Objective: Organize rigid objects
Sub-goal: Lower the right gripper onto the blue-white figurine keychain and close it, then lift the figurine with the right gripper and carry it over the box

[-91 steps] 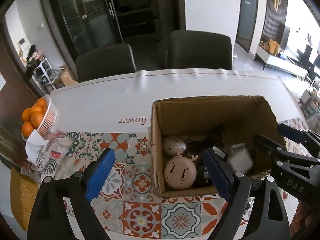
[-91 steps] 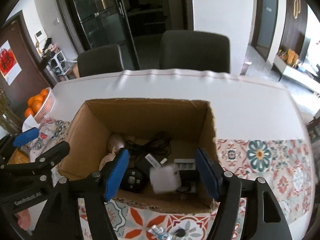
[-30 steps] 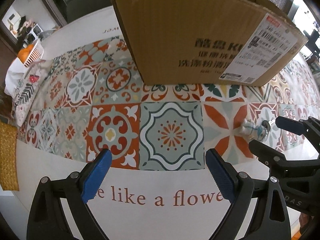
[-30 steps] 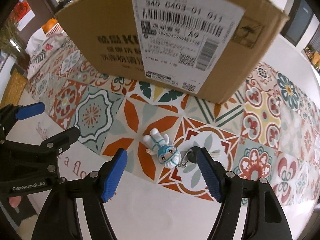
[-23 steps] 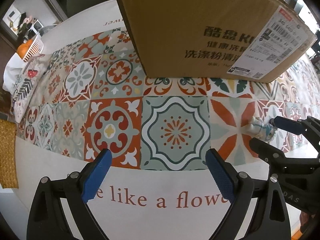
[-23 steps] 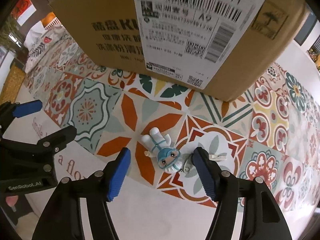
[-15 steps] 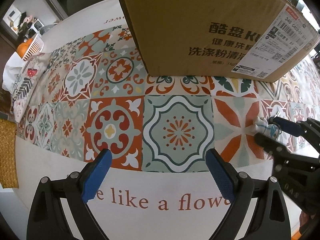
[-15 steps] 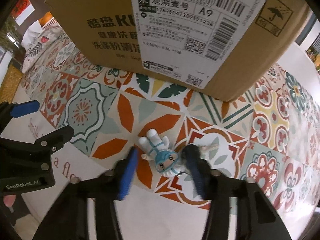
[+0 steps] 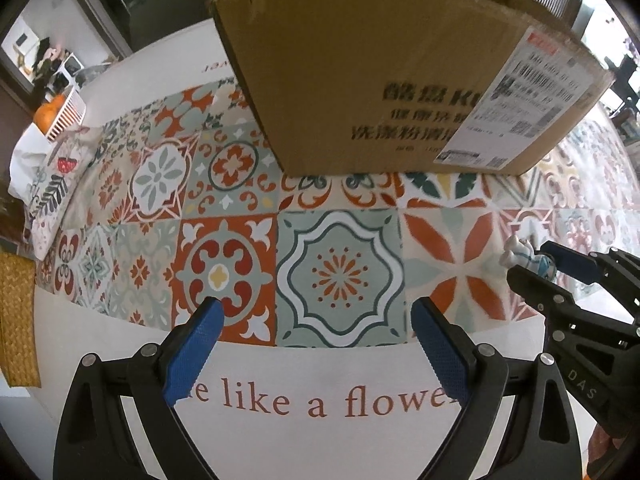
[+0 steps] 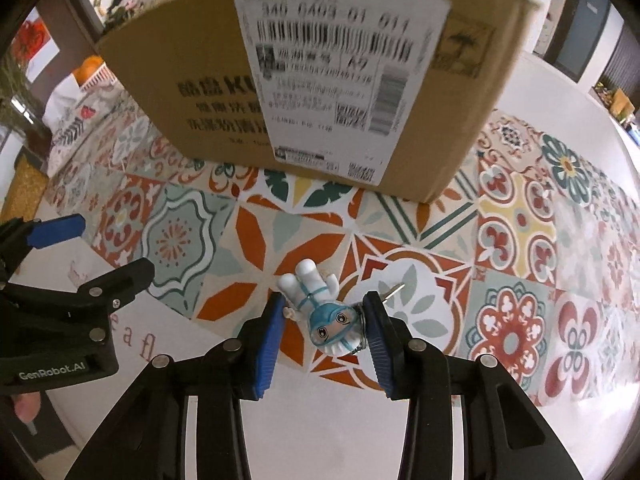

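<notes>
below the box (image 10: 320, 92), right tool (image 10: 323, 312) has just clamped figurine (image 10: 320, 304); left tool (image 9: 316, 320) wide, empty.

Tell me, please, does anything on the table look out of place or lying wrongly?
Yes: a small figurine in a white suit lies flat on its back on the patterned tablecloth, outside the cardboard box. The right gripper has just been closing and its blue pads now clamp the figurine's head. Nothing looks spilled or broken.
</notes>
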`<state>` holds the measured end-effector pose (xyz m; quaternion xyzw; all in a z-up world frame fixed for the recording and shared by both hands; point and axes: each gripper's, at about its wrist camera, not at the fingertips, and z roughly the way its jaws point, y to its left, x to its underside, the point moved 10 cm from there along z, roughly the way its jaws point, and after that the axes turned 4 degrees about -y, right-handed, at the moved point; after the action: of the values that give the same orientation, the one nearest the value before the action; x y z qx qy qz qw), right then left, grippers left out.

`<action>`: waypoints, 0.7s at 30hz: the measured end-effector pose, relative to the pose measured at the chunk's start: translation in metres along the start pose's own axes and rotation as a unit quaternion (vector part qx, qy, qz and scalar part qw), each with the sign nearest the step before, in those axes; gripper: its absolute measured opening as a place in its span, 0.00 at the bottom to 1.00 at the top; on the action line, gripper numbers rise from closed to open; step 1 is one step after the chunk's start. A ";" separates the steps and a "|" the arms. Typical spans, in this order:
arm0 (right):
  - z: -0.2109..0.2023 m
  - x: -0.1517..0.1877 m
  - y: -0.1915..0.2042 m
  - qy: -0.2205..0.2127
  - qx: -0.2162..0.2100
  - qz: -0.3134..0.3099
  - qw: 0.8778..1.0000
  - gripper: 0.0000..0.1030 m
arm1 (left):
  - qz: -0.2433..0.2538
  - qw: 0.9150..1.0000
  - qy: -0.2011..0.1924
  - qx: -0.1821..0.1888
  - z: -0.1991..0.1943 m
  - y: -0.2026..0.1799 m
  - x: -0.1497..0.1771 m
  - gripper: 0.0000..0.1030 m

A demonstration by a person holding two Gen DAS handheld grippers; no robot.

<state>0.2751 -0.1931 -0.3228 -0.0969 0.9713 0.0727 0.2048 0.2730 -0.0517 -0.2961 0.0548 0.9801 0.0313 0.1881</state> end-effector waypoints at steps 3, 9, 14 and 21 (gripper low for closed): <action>-0.012 -0.006 -0.003 -0.014 0.001 0.007 1.000 0.39 | 0.003 1.000 -0.018 0.004 -0.013 -0.002 -0.008 0.93; -0.035 -0.019 -0.002 -0.041 0.008 0.016 0.999 0.39 | 0.007 0.999 -0.052 0.008 -0.038 -0.003 -0.023 0.93; -0.060 -0.031 0.002 -0.070 0.008 0.023 0.997 0.39 | 0.010 0.997 -0.082 0.011 -0.062 -0.003 -0.036 0.94; -0.090 -0.053 0.011 -0.108 0.005 0.027 0.994 0.39 | 0.014 0.991 -0.129 0.016 -0.097 0.001 -0.056 0.98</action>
<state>0.2855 -0.1903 -0.2181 -0.0609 0.9460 0.0838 0.3072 0.2890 -0.0609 -0.1855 0.0749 0.9471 0.0112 0.3119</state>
